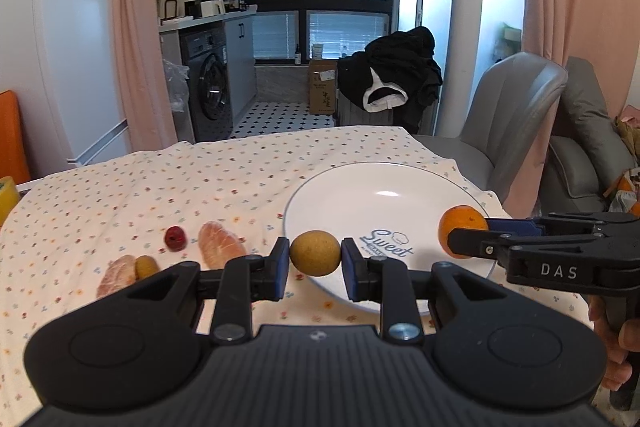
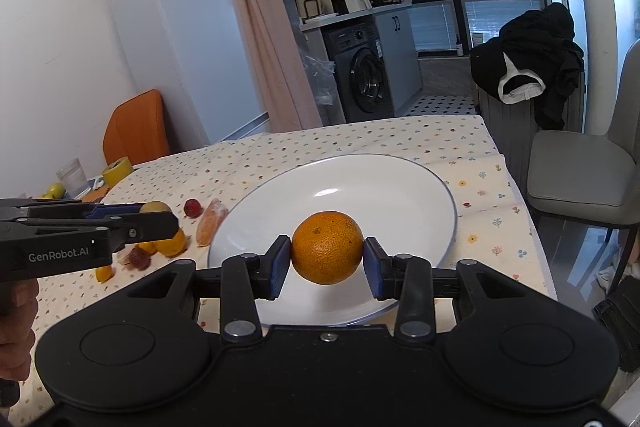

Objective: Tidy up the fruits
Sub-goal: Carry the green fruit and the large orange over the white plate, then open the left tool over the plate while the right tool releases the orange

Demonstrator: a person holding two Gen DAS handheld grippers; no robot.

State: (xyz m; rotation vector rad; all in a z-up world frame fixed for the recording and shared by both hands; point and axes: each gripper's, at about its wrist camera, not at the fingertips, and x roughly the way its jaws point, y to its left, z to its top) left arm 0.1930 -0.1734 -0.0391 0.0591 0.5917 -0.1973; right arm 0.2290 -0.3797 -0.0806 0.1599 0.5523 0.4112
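left wrist view had the left gripper (image 1: 315, 254) pinching a small brown round fruit (image 1: 315, 253), held over the near-left rim of the white plate (image 1: 348, 195). pomelo slices (image 1: 219, 245) and a red fruit (image 1: 175, 238) sat on the tablecloth (image 1: 160, 179) to its left. right gripper (image 2: 327, 254) squeezed an orange (image 2: 327, 253) above the plate.

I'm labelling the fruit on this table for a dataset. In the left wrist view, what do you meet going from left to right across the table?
Peeled citrus segment → small yellow-brown fruit → red fruit → larger peeled segment → round tan fruit in the left gripper → white plate → orange in the right gripper.
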